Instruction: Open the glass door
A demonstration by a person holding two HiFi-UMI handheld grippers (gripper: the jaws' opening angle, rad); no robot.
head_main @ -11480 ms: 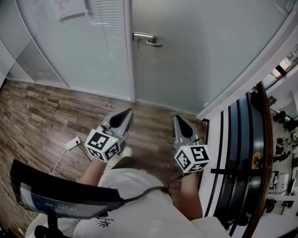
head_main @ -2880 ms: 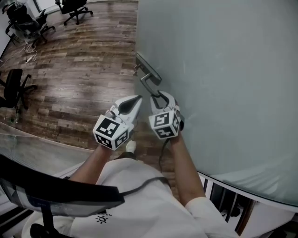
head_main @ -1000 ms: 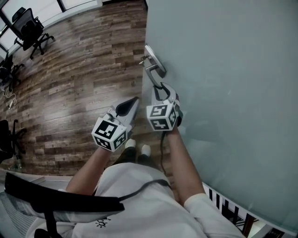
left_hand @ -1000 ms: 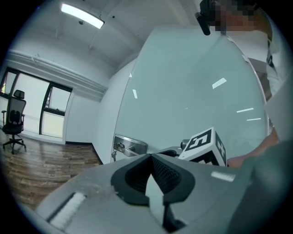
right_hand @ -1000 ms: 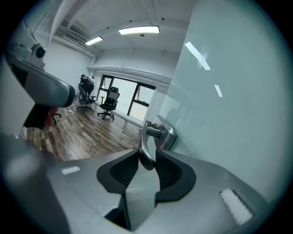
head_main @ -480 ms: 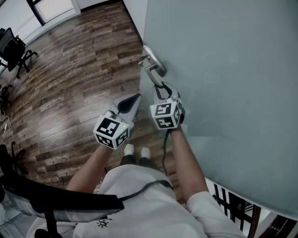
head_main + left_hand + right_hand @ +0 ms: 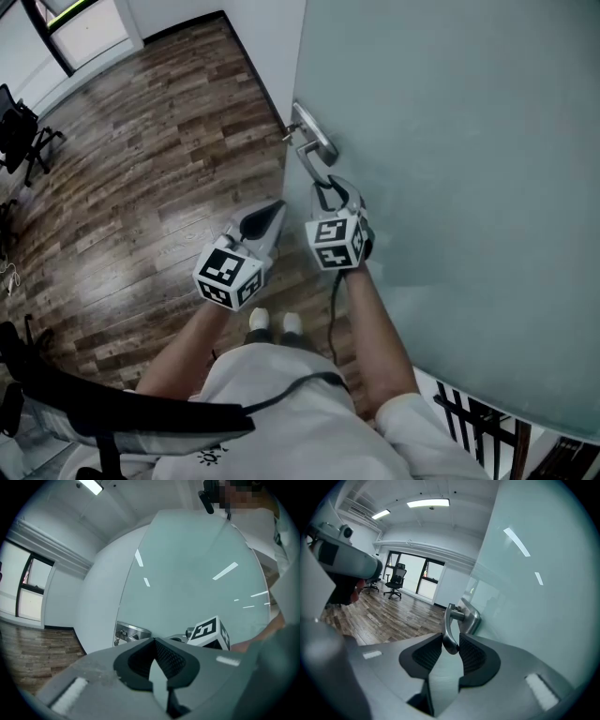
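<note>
The glass door fills the right side of the head view as a pale, frosted green pane. Its free edge runs up the middle of the picture beside a white wall. The metal door handle sits on a plate close to that edge.

In the head view the handle's lever runs from the plate along the face of the glass toward the person. In the right gripper view the door handle drops from its round spindle, with its long axis near upright in that picture. Its free end points down into the right claw.

The right claw is clenched on that free end. Both ribbed pads press the lever's sides, and the glass door is close on the right.

The left claw hangs just beside the right one, apart from the door and over the wood floor. In the left gripper view the left claw has its pads together at the tips, grasping nothing. Beyond it in that view are the handle's plate, the glass door and the right claw's marker cube.

The person's shoes show between the forearms. Office chairs stand on the floor far behind the handle, near a window.
</note>
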